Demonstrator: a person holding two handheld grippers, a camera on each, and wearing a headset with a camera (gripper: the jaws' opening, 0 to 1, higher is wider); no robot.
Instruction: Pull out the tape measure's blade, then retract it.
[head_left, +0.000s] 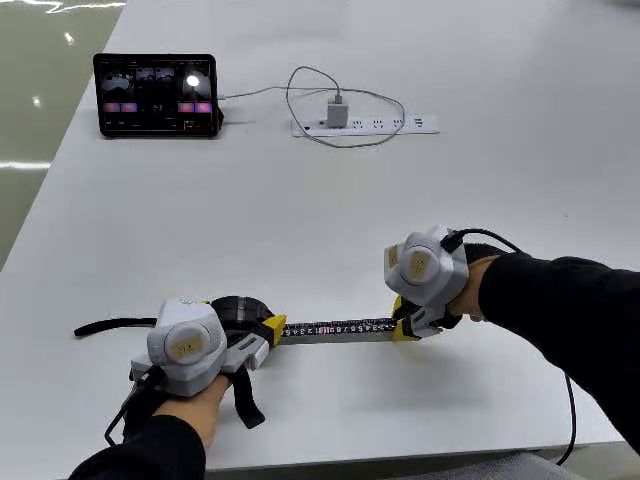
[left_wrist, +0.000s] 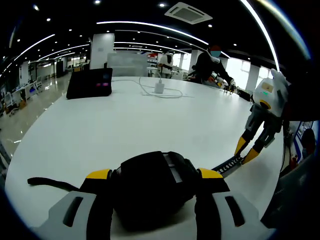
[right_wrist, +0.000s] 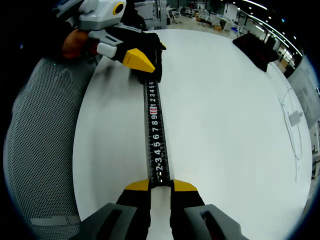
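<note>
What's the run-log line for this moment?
left gripper shut on black tape measure case | right gripper shut on numbered metal blade | blade extended across white table

You have two grippers: left gripper (left_wrist: 154, 174), right gripper (right_wrist: 161, 185). One tape measure (head_left: 240, 315), one blade (head_left: 335, 328). On one table (head_left: 300, 220): one tablet (head_left: 157, 94) at 11 o'clock, one power strip (head_left: 375, 124) at 12 o'clock, one charger (head_left: 337, 113), one white cable (head_left: 300, 100).

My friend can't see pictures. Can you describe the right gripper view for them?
The right gripper pinches the tip of a tape measure's blade, pulled out across a white table. At its far end, the left gripper holds the black case.
</note>
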